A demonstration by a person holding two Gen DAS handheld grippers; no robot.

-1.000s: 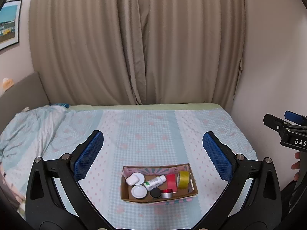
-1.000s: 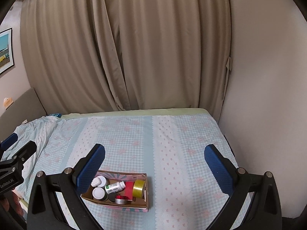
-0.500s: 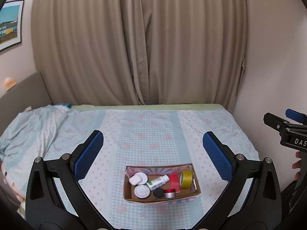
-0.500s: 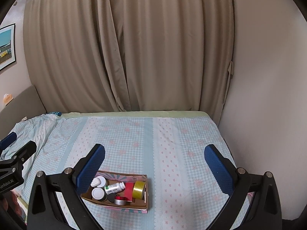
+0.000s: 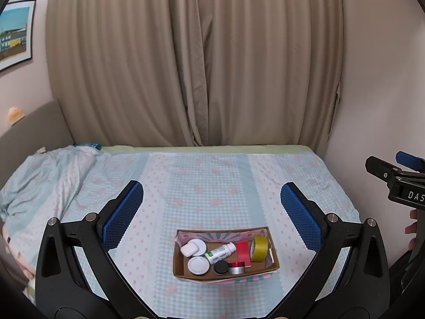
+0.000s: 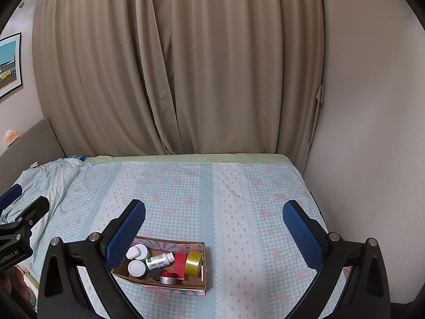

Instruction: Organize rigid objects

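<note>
Sideways lies the box (image 5: 225, 272); bottle (image 5: 220, 252) aslant; each hand-held gripper (image 5: 212, 207) (image 6: 214, 224) gapes.

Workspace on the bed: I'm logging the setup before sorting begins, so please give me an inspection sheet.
Surface: bed with a blue checked sheet, flat; rumpled blanket at the left.
Job's things: cardboard box near the front edge, holding a yellow tape roll, white bottle lying down, red block, two white lids, black cap, red-topped tin.
Clutter: nothing seen outside the box.
Grippers: left gripper open, empty, above the bed; right gripper open, empty.
Cables: nothing seen.
Surroundings: beige curtains behind, framed picture on the left wall, bare wall right.
</note>
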